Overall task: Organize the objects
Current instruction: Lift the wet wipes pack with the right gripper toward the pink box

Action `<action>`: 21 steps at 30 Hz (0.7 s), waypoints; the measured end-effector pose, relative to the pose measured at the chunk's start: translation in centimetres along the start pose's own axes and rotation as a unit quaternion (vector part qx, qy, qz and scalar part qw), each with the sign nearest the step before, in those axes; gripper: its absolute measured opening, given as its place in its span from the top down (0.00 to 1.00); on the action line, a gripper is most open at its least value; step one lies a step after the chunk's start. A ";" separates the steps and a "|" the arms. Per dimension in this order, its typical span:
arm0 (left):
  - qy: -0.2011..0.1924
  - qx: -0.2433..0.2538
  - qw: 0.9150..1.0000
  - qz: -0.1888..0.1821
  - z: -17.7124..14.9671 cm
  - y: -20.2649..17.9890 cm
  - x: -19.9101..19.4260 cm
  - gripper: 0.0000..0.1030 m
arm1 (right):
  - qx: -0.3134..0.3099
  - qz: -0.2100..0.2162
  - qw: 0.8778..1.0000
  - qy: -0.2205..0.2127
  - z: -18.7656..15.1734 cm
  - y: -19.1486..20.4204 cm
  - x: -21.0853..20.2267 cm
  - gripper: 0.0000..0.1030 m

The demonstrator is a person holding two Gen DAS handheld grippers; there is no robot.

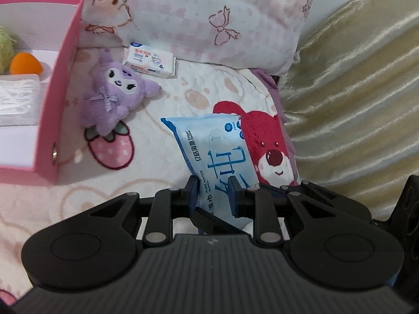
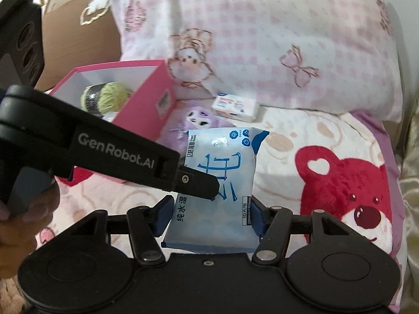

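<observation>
Pink box (image 1: 62, 83): is sitting open-topped at the left on the bed blanket (image 1: 162, 99), already holding green yarn (image 2: 110, 96), an orange ball (image 1: 25, 64) and a white packet, so it is probably serving as the collecting bin.
Purple plush (image 1: 115, 91): is lying just beside the box, not yet put away.
Small wipes pack (image 1: 150, 62): is resting by the pillow (image 1: 222, 18), apart from the plush.
Blue wet-wipes pack (image 2: 217, 183): is being held upright off the blanket, between both tools.
Left gripper (image 1: 213, 196): is angling downward, jaws closed tight, pinching the pack across its thin side.
Right gripper (image 2: 210, 214): is angling downward, jaws partly spread, pads pressing the pack's wide edges, seemingly steadying it.
</observation>
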State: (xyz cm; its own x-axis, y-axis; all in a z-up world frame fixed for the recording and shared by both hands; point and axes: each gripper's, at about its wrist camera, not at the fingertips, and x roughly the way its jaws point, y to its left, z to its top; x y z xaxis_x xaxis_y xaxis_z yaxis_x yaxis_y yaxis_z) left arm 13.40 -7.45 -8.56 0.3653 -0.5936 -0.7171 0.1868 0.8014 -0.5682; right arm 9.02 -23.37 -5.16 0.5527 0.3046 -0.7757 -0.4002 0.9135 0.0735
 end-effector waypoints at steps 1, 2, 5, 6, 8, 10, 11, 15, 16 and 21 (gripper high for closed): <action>0.002 0.000 1.000 0.003 -0.1 0.0 -0.4 0.78 | -0.003 0.003 1.000 0.000 0.0 0.2 -0.2 0.37; 0.007 -0.001 1.000 0.005 -0.2 -0.1 -0.8 0.78 | -0.004 0.006 1.000 0.000 0.0 0.5 -0.5 0.37; 0.011 0.001 1.000 0.006 -0.6 -0.4 -2.7 0.78 | -0.006 0.014 1.000 -0.003 0.0 1.4 -1.6 0.37; 0.009 0.003 1.000 0.004 -0.8 -0.5 -3.4 0.78 | -0.011 0.016 1.000 -0.005 0.1 1.8 -2.2 0.37; 0.004 0.013 1.000 0.006 -1.1 -1.0 -4.8 0.78 | -0.021 0.023 0.999 -0.011 0.2 2.4 -3.3 0.37; -0.002 0.022 1.000 0.007 -1.4 -1.4 -6.0 0.78 | -0.030 0.026 0.999 -0.015 0.3 3.0 -4.1 0.37; -0.003 0.025 1.000 0.008 -1.5 -1.6 -6.5 0.78 | -0.036 0.027 0.999 -0.017 0.3 3.2 -4.4 0.37; -0.006 0.029 1.000 0.010 -1.7 -1.7 -8.0 0.78 | -0.058 0.029 0.998 -0.022 0.5 4.2 -5.4 0.37; -0.007 0.029 0.999 0.011 -1.8 -1.7 -8.2 0.78 | -0.063 0.029 0.997 -0.024 0.5 4.4 -5.5 0.37; -0.016 0.033 0.999 0.018 -2.4 -1.9 -9.7 0.78 | -0.095 0.028 0.994 -0.038 0.4 5.6 -6.3 0.37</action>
State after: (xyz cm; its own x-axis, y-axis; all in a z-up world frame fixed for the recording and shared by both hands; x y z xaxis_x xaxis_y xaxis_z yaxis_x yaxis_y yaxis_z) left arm 7.34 -3.38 -1.53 0.4023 -0.5632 -0.7218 0.2324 0.8254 -0.5145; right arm 3.56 -20.04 0.36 0.5770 0.3798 -0.7231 -0.5584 0.8295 -0.0099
